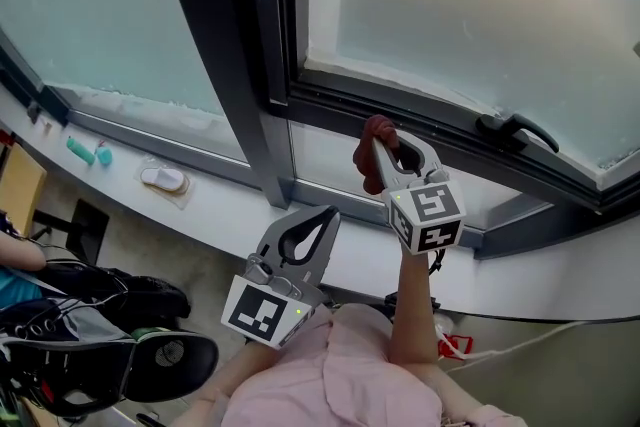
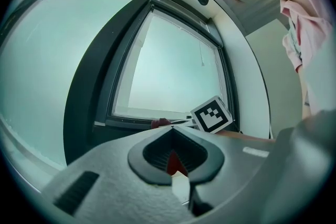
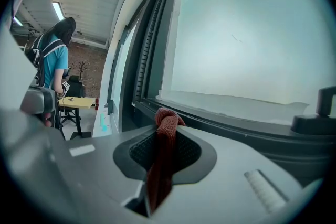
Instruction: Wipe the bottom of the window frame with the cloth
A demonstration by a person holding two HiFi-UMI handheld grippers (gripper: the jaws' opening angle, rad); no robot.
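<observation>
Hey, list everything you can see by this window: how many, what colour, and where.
window frame: one, dark grey, across the top
glass panes: at least two, frosted, in the frame
handle: one, black, on the frame's bottom rail, right
cloth: one, dark red, at the bottom rail
sill: one, white, below the frame
teal object: one, on the sill, far left
packaged item: one, white, on the sill, left
bystander: one, teal shirt, far off
left gripper: grey, shut, empty
right gripper: grey, shut on the cloth
</observation>
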